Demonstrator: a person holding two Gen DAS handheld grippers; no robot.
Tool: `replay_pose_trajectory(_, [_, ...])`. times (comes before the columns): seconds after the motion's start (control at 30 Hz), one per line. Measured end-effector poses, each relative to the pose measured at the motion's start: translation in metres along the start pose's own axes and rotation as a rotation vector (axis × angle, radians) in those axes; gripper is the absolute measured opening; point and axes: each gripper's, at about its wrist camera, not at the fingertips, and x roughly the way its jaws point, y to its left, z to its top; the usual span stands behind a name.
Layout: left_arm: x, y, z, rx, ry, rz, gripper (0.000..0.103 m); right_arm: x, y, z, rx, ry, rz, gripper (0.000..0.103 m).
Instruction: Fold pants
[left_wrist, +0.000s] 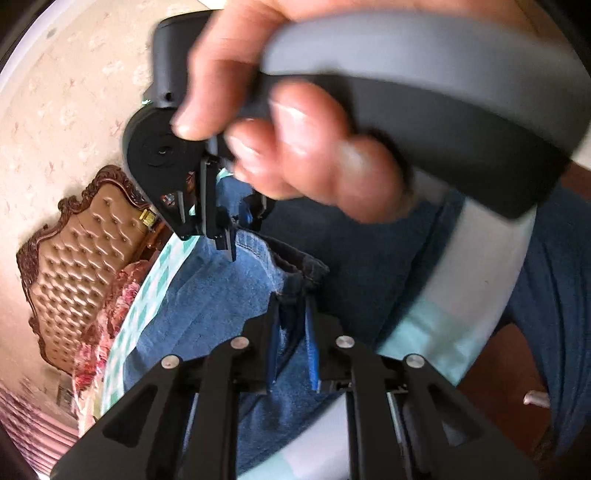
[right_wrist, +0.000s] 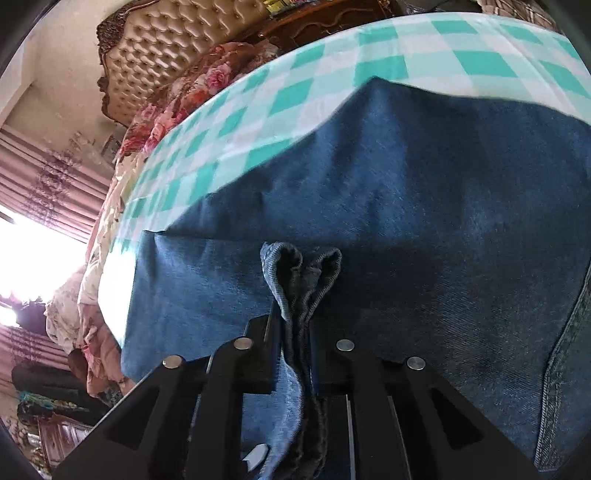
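Blue denim pants (right_wrist: 406, 206) lie spread on a green-and-white checked cloth (right_wrist: 295, 74). My right gripper (right_wrist: 295, 321) is shut on a bunched hem of the pants (right_wrist: 299, 273), which sticks up between the fingers. My left gripper (left_wrist: 291, 317) is shut on an edge of the pants (left_wrist: 291, 284), lifted above the cloth. In the left wrist view the right gripper (left_wrist: 221, 236), held by a hand (left_wrist: 295, 147), hangs close ahead with denim under it.
A tufted brown headboard (right_wrist: 166, 48) and floral bedding (right_wrist: 192, 85) lie beyond the cloth's far edge. Pink curtains and a bright window (right_wrist: 40, 236) are at the left. The person's blue-clad legs (left_wrist: 554, 295) stand at the right.
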Motion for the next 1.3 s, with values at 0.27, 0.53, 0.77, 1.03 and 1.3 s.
replay_pose_trajectory(0.27, [-0.049, 0.058, -0.009, -0.246, -0.114, -0.106, 0.071, -0.031, 0.000, -0.002, 0.016, -0.145, -0.117, 0.024])
replay_pose_trajectory(0.53, [-0.001, 0.218, -0.061, -0.792, 0.053, 0.014, 0.020, -0.044, 0.072, -0.046, -0.206, -0.316, -0.360, 0.029])
replay_pose_trajectory(0.77, [0.093, 0.257, -0.087, -0.816, 0.322, -0.129, 0.020, 0.008, 0.075, -0.069, -0.264, -0.229, -0.509, 0.027])
replay_pose_trajectory(1.03, [0.084, 0.283, -0.112, -0.956, 0.332, -0.021, 0.021, 0.014, 0.077, -0.073, -0.291, -0.225, -0.555, 0.027])
replay_pose_trajectory(1.3, [0.022, 0.250, -0.131, -0.946, 0.274, -0.030, 0.023, 0.013, 0.078, -0.073, -0.282, -0.218, -0.554, 0.027])
